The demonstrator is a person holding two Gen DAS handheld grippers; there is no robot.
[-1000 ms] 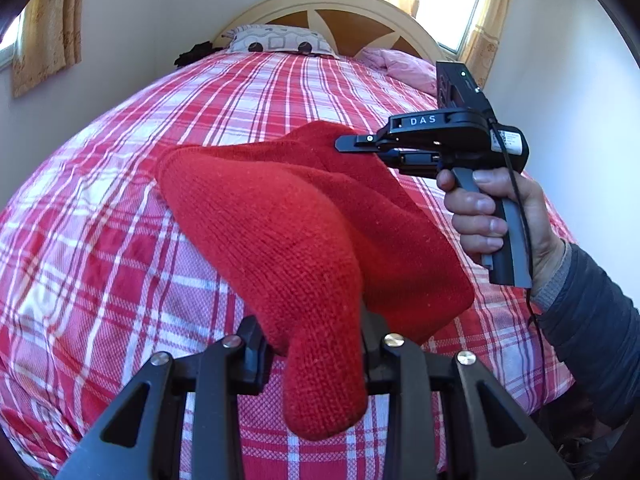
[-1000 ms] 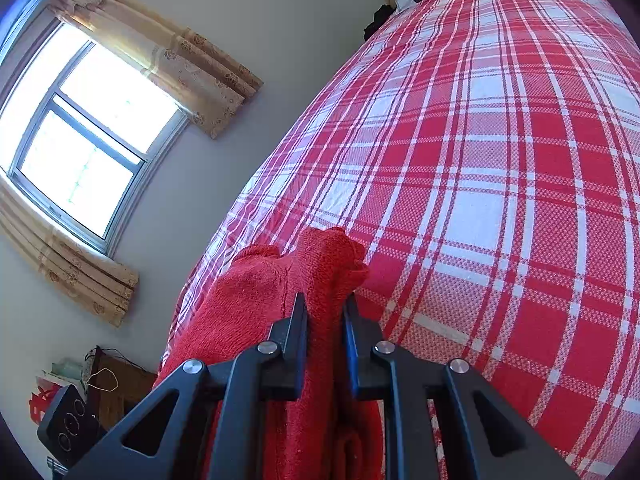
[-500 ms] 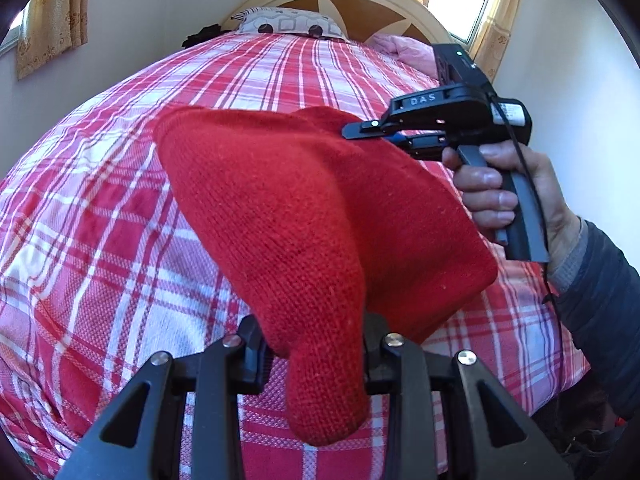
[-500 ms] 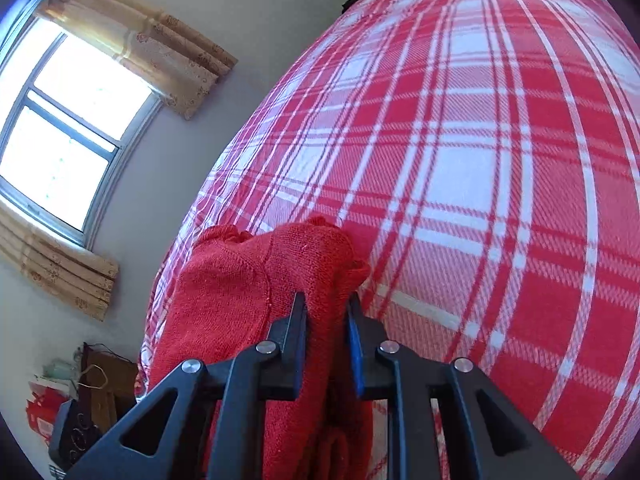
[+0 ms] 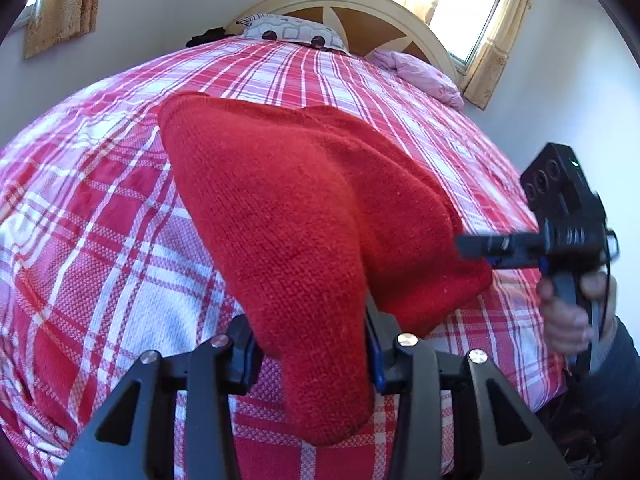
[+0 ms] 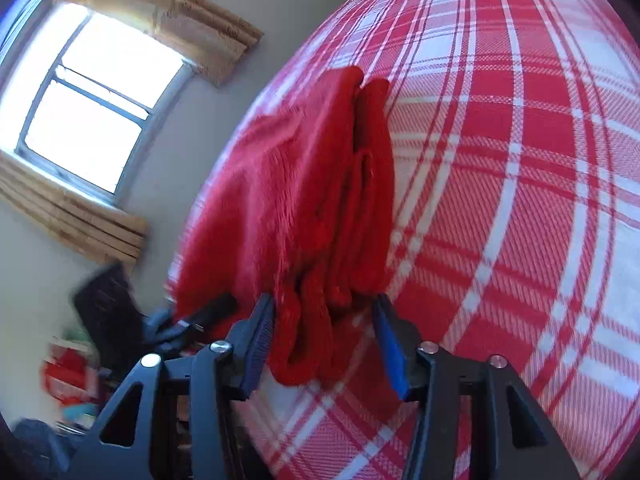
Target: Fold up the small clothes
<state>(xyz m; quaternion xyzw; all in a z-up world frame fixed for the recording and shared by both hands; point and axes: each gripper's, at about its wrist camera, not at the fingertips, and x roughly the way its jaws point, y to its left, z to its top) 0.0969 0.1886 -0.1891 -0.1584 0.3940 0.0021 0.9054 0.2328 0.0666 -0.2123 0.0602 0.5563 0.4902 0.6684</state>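
Note:
A red knitted garment (image 5: pixel 296 208) lies folded over on the red plaid bed (image 5: pixel 100 208). My left gripper (image 5: pixel 312 344) is shut on its near corner, which hangs down between the fingers. My right gripper (image 5: pixel 476 246) is at the garment's right edge, held by a hand. In the right wrist view the right gripper (image 6: pixel 324 332) has its jaws apart, with the bunched red edge (image 6: pixel 316 200) lying loose between them, not pinched.
The plaid bedspread (image 6: pixel 520 160) fills both views. A patterned pillow (image 5: pixel 292 34), a pink cloth (image 5: pixel 420 72) and a cream headboard (image 5: pixel 360 4) are at the far end. A window (image 6: pixel 88 92) and wall are left of the right gripper.
My right gripper has opened and let go of the garment's edge, and has moved down and right. The garment has settled lower onto the bed. My left gripper still holds its corner.

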